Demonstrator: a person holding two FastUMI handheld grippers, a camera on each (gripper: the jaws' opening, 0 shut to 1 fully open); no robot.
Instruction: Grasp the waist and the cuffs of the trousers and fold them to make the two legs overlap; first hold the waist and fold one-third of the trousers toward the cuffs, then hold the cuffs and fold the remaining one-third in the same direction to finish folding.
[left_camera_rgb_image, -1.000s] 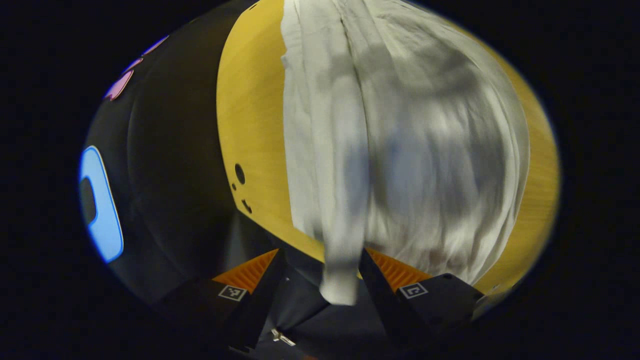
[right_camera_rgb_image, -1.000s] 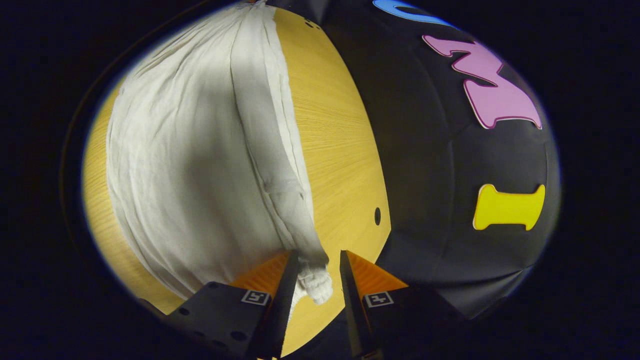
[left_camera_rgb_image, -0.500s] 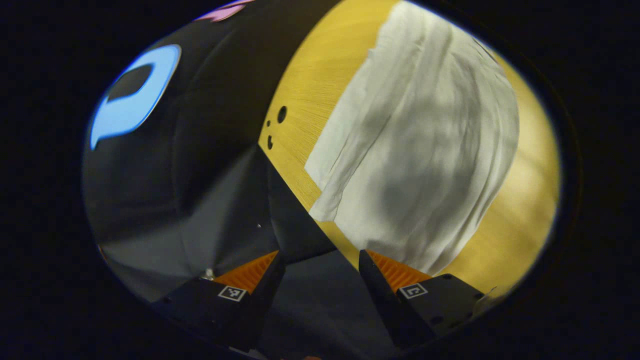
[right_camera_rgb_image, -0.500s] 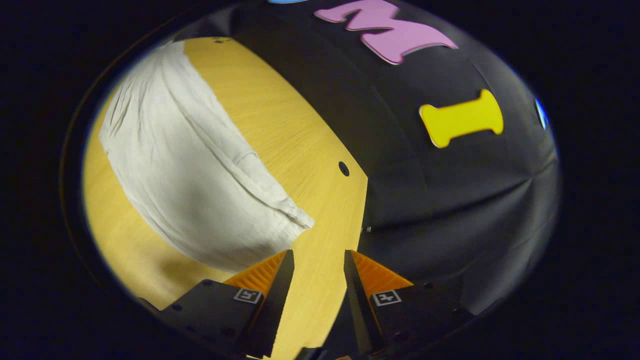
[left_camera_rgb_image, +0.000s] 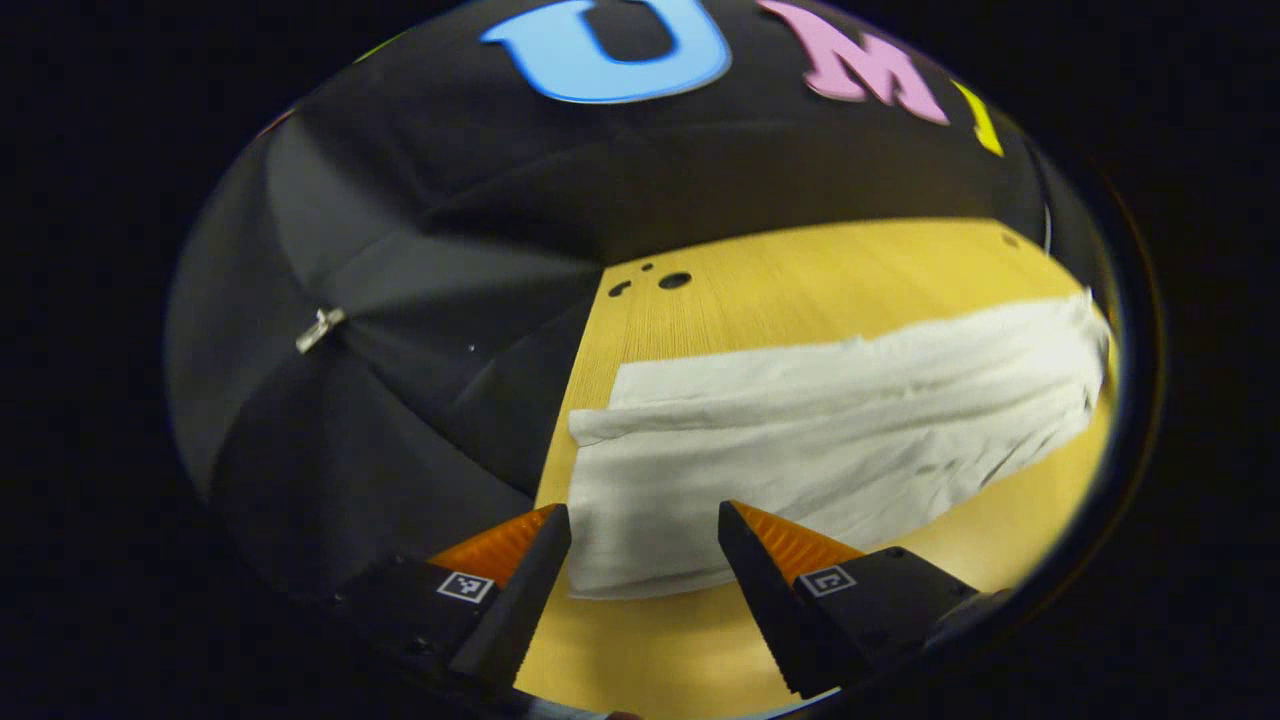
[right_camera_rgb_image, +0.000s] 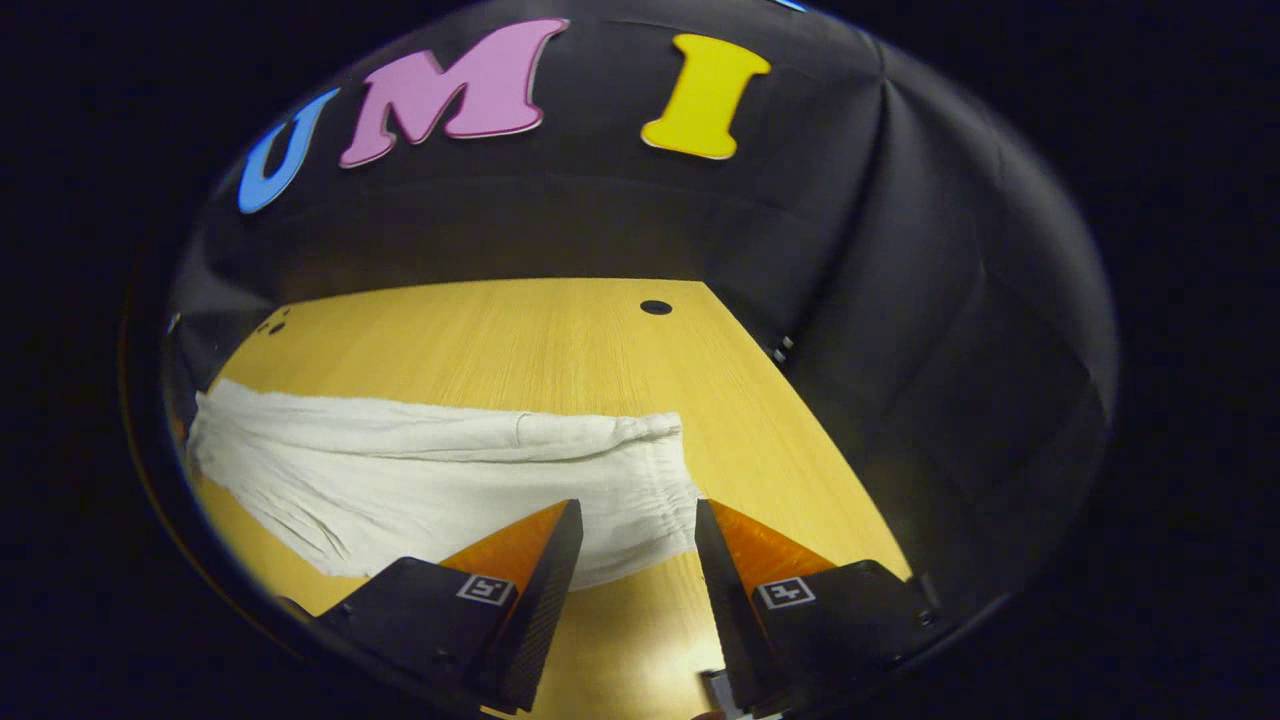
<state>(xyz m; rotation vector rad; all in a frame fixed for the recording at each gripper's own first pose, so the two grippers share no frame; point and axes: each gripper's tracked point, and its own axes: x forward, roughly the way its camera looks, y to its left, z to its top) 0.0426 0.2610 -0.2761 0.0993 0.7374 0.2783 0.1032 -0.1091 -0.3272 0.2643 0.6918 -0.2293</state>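
Note:
The white trousers (left_camera_rgb_image: 820, 440) lie flat on the wooden table (left_camera_rgb_image: 800, 265) as one long strip, one leg over the other. In the left gripper view the flat cuff end (left_camera_rgb_image: 630, 530) lies just beyond my left gripper (left_camera_rgb_image: 645, 565), which is open and holds nothing. In the right gripper view the trousers (right_camera_rgb_image: 400, 480) stretch off to the left, and their gathered waist end (right_camera_rgb_image: 655, 480) sits just ahead of my right gripper (right_camera_rgb_image: 630, 565), also open with nothing between its fingers. Each gripper hovers over the table's near side.
The table (right_camera_rgb_image: 520, 330) has small round holes near its far corners (left_camera_rgb_image: 674, 280) (right_camera_rgb_image: 656, 307). Black cloth walls close it in at the back and both sides. Bare wood runs between the trousers and the far edge.
A second ago each gripper held an edge of the trousers. Both let go, drew back and swung round; the trousers now lie flat ahead of the open fingers.

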